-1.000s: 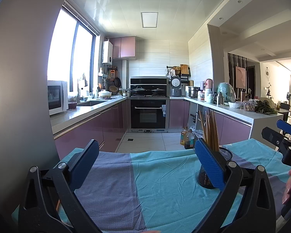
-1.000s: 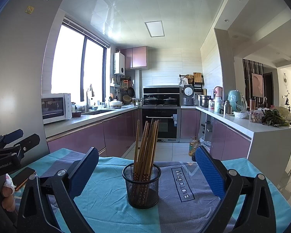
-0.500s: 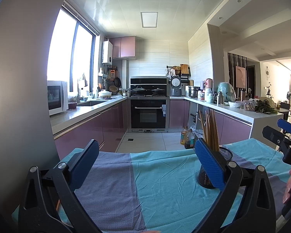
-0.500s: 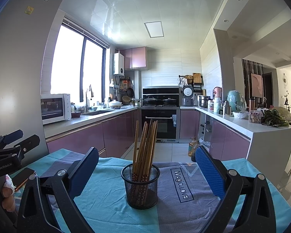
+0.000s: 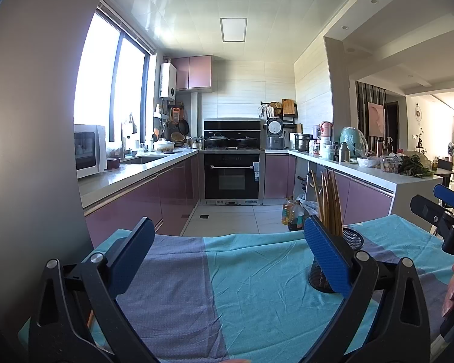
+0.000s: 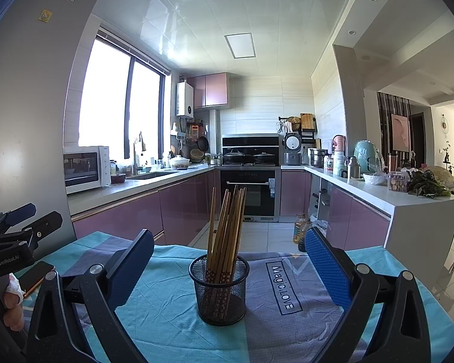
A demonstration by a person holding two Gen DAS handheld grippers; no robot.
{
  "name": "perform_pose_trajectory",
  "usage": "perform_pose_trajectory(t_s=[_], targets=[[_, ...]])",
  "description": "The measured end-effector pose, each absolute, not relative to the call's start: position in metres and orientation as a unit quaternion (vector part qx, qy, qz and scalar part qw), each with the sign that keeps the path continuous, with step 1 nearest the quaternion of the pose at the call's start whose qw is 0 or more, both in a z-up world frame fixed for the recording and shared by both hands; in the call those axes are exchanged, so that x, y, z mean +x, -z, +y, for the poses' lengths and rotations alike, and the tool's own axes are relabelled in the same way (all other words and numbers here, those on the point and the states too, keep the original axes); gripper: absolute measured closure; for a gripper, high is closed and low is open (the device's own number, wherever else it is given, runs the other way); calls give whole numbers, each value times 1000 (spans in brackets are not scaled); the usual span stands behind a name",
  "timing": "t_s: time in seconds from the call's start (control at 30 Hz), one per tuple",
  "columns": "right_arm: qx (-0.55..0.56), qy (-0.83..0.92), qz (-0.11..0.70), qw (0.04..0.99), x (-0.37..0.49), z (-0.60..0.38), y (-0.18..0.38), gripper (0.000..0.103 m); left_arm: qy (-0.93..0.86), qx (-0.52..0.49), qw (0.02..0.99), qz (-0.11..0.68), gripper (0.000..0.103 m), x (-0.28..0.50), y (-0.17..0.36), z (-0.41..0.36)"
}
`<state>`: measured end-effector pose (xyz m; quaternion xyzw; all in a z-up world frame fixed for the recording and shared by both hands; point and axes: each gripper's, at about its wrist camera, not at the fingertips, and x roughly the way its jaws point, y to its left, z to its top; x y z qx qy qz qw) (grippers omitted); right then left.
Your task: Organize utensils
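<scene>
A black mesh cup [image 6: 218, 290] stands upright on the turquoise and purple tablecloth [image 6: 287, 329], holding several wooden chopsticks [image 6: 227, 227]. My right gripper [image 6: 227, 260] is open, its blue pads wide apart on either side of the cup and a little short of it. In the left wrist view the same mesh cup [image 5: 352, 242] sits partly hidden behind the right finger, chopsticks [image 5: 328, 202] rising above it. My left gripper [image 5: 227, 254] is open over bare cloth with nothing between its fingers. Each gripper shows at the edge of the other's view.
A phone [image 6: 36, 275] lies on the cloth at the left, near a hand. Beyond the table's far edge are the kitchen floor, oil bottles [image 6: 301, 230], purple cabinets and a white counter [image 6: 408, 202]. A grey wall [image 5: 30, 151] stands close on the left.
The right wrist view has crept slightly forward, so the mesh cup sits a touch lower and nearer. The left gripper has barely moved. Both stay open.
</scene>
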<state>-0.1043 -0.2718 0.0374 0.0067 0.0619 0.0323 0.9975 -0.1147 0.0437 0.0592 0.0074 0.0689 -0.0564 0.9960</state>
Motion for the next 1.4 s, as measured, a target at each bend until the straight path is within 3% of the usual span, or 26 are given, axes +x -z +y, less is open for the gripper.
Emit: perform_pose_trajectory(t_s=[1.4], targets=[[13,-32,67,997,-102,-269,-32,6,57,11,996,72,6,-116,-56,45]])
